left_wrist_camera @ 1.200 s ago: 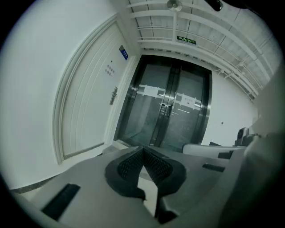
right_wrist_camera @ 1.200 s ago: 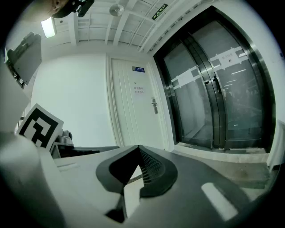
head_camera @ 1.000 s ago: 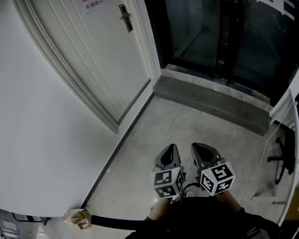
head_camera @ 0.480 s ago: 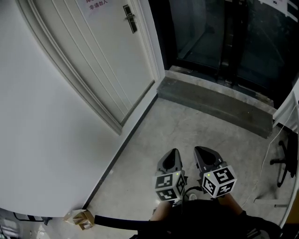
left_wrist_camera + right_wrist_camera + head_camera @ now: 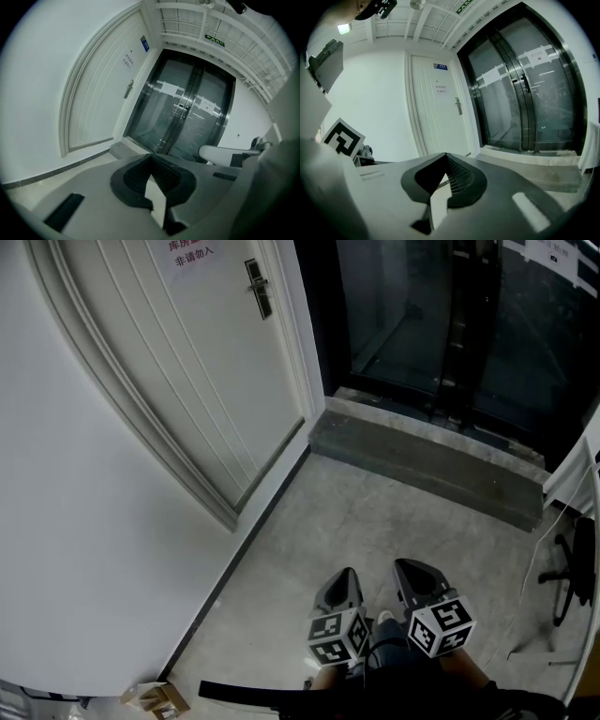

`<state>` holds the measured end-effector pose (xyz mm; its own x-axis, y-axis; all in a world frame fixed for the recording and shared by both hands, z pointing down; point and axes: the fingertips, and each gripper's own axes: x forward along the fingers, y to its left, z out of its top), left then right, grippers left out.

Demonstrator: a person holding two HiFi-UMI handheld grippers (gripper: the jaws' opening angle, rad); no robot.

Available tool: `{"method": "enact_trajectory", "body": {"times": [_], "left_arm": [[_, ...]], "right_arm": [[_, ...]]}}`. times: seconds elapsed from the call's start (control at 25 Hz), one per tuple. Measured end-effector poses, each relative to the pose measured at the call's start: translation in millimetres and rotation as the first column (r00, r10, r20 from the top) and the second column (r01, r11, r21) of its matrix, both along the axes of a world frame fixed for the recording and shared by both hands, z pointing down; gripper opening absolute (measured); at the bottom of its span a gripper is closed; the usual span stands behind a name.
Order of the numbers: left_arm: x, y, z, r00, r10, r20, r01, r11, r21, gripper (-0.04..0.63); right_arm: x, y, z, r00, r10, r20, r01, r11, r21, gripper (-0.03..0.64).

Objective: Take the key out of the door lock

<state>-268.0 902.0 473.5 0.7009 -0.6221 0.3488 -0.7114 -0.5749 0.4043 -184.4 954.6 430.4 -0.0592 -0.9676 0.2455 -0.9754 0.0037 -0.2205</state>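
Observation:
A white door [image 5: 187,362] stands at the far left, with its dark handle and lock plate [image 5: 256,287] near its right edge. The same handle [image 5: 128,88] is small in the left gripper view, and the handle [image 5: 458,106] also shows in the right gripper view. No key can be made out at this distance. My left gripper [image 5: 342,577] and right gripper [image 5: 414,570] hang side by side close to my body, far from the door. Each of them is shut with nothing between its jaws.
Dark glass double doors [image 5: 441,324] fill the far side behind a raised concrete step [image 5: 422,460]. A white wall [image 5: 84,549] runs along the left. A small cardboard box [image 5: 155,699] lies at its foot. A chair base [image 5: 567,568] stands at the right.
Both grippers sit lower in the head view than a second ago, and the door handle has shifted down a little. The jaws stay shut.

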Motion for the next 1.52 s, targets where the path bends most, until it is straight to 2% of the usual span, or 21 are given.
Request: {"method": "enact_trajectory", "body": {"times": [0.24, 0.56, 0.76, 0.92, 1.12, 1.36, 1.52], "left_arm": [[33, -71, 3, 0.998, -0.061, -0.005, 0.062, 0.998, 0.011, 0.0], [122, -175, -21, 0.997, -0.079, -0.013, 0.079, 0.996, 0.039, 0.0], [153, -217, -18, 0.994, -0.113, -0.008, 0.113, 0.993, 0.03, 0.0], [157, -256, -8, 0.989, -0.15, 0.006, 0.15, 0.989, -0.006, 0.0], [170, -323, -2, 0.987, -0.161, 0.009, 0.161, 0.987, -0.01, 0.0], [187, -439, -2, 0.988, -0.152, 0.004, 0.152, 0.988, 0.002, 0.0], [190, -522, -20, 0.991, -0.132, 0.027, 0.131, 0.99, 0.044, 0.0]], "right_arm": [[42, -73, 5, 0.999, -0.028, -0.018, 0.029, 0.999, 0.017, 0.002], [127, -175, -13, 0.99, -0.128, -0.06, 0.129, 0.992, 0.013, 0.002], [173, -221, -5, 0.993, -0.121, -0.017, 0.121, 0.993, 0.002, 0.002], [184, -262, 2, 0.99, -0.138, -0.005, 0.138, 0.99, -0.005, 0.002], [195, -331, 5, 0.988, -0.156, 0.005, 0.156, 0.988, -0.003, 0.002], [205, -445, 5, 0.987, -0.16, -0.001, 0.16, 0.987, 0.0, 0.002], [206, -528, -12, 0.985, -0.174, -0.014, 0.174, 0.985, 0.021, 0.002]]}}
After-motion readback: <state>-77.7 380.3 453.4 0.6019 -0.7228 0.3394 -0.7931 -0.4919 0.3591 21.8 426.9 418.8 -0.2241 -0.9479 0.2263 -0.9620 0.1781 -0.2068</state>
